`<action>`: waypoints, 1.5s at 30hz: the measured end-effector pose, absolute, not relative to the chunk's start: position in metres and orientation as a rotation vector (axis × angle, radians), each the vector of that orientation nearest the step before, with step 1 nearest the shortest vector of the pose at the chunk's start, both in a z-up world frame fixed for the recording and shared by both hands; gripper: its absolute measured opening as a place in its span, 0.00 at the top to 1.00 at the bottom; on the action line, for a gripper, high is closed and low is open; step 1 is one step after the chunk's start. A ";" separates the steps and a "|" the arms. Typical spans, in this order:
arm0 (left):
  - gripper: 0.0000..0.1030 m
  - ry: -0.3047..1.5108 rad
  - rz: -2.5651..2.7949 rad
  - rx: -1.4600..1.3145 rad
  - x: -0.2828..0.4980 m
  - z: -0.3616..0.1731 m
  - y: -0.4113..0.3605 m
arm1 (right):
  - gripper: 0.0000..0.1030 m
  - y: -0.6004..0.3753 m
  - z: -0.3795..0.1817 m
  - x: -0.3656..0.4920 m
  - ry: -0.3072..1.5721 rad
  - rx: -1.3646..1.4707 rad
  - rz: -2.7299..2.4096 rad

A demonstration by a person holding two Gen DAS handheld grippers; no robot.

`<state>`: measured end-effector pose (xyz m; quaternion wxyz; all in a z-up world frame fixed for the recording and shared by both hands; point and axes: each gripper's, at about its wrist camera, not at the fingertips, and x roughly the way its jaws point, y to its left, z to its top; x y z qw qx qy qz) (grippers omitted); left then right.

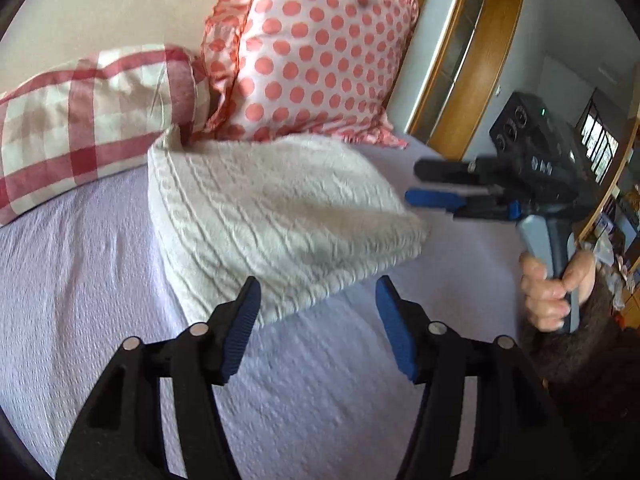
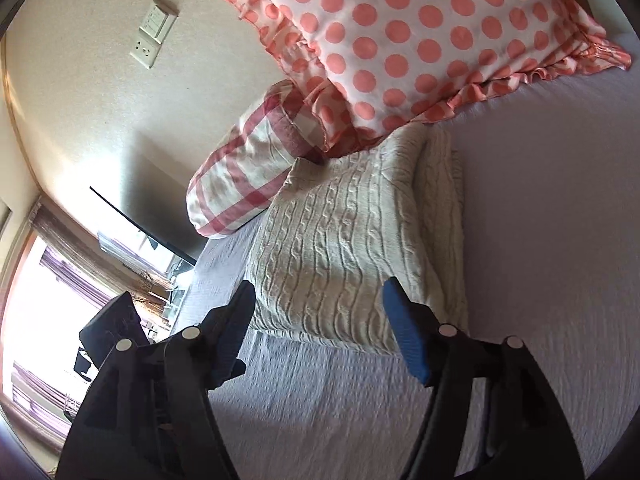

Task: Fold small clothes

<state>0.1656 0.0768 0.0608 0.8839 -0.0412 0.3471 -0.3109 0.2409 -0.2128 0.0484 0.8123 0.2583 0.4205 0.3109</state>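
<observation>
A cream cable-knit sweater [image 1: 276, 216] lies folded into a thick rectangle on the lilac bedspread [image 1: 100, 280], its far end against the pillows. It also shows in the right wrist view [image 2: 344, 252]. My left gripper [image 1: 318, 300] is open and empty, just short of the sweater's near edge. My right gripper [image 2: 318, 300] is open and empty, close to another edge of the sweater. In the left wrist view the right gripper [image 1: 428, 184] hovers by the sweater's right corner, held in a hand.
A red-and-white checked pillow [image 1: 92, 120] and a pink polka-dot pillow [image 1: 316, 52] lean at the bed's head. A wooden door frame [image 1: 468, 60] and shelves stand at the right. A wall socket [image 2: 146, 50] and a window [image 2: 36, 300] show in the right wrist view.
</observation>
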 end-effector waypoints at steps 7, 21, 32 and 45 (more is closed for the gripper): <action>0.31 0.901 -0.506 -0.055 0.220 0.032 0.024 | 0.35 -0.227 0.014 0.250 0.950 0.675 0.613; 0.07 0.875 -0.364 -0.232 0.157 0.040 0.102 | 0.01 -0.221 0.045 0.169 0.856 0.288 0.417; 0.03 0.973 -0.203 -0.025 0.152 0.014 0.087 | 0.01 -0.177 0.007 0.163 0.953 0.020 0.296; 0.02 0.993 -0.157 0.097 0.155 0.008 0.072 | 0.01 -0.165 0.002 0.163 0.989 -0.086 0.228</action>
